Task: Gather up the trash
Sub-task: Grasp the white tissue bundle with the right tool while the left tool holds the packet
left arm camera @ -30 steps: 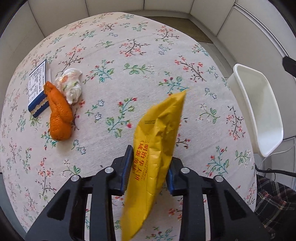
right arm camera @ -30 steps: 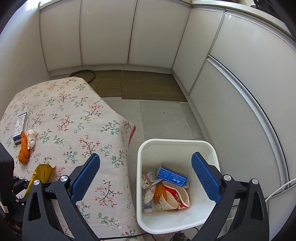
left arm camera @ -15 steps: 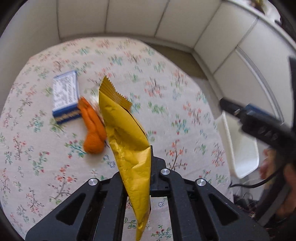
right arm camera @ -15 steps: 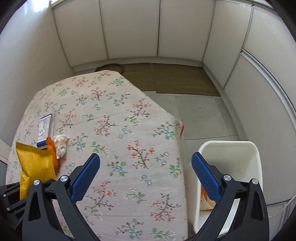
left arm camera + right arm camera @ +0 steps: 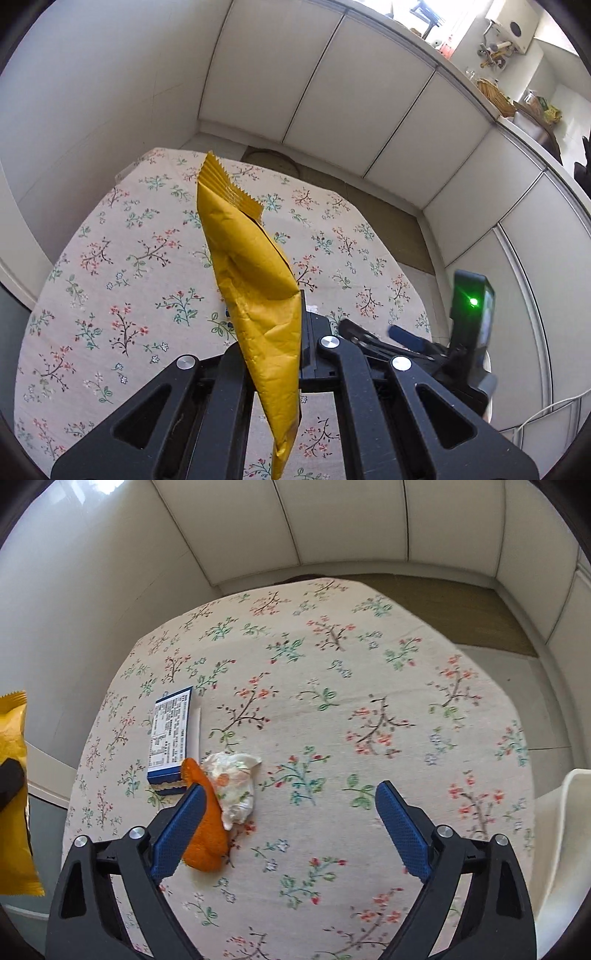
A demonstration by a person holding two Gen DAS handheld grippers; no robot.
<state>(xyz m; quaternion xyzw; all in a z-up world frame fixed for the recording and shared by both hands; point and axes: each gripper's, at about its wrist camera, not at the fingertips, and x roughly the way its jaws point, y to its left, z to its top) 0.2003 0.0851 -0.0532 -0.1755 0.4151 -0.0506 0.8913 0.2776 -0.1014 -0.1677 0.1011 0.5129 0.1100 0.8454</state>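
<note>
My left gripper (image 5: 275, 325) is shut on a yellow snack wrapper (image 5: 255, 280) and holds it upright, well above the floral table (image 5: 122, 236). The wrapper also shows at the left edge of the right wrist view (image 5: 13, 775). My right gripper (image 5: 291, 827) is open and empty, low over the table. An orange crumpled wrapper (image 5: 205, 834) lies by its left finger (image 5: 177, 830). A crumpled white tissue (image 5: 234, 782) and a blue-and-white box (image 5: 171, 734) lie just beyond. The white bin (image 5: 565, 849) stands at the table's right side.
White cabinet doors (image 5: 332, 103) line the back and right. A brown mat (image 5: 461, 605) lies on the floor past the table's far edge. The right gripper's body with a green light (image 5: 472, 302) shows at the right of the left wrist view.
My left gripper has lifted and tilted up with the yellow wrapper. My right gripper has swung left from over the bin to over the table, close to the orange wrapper and tissue.
</note>
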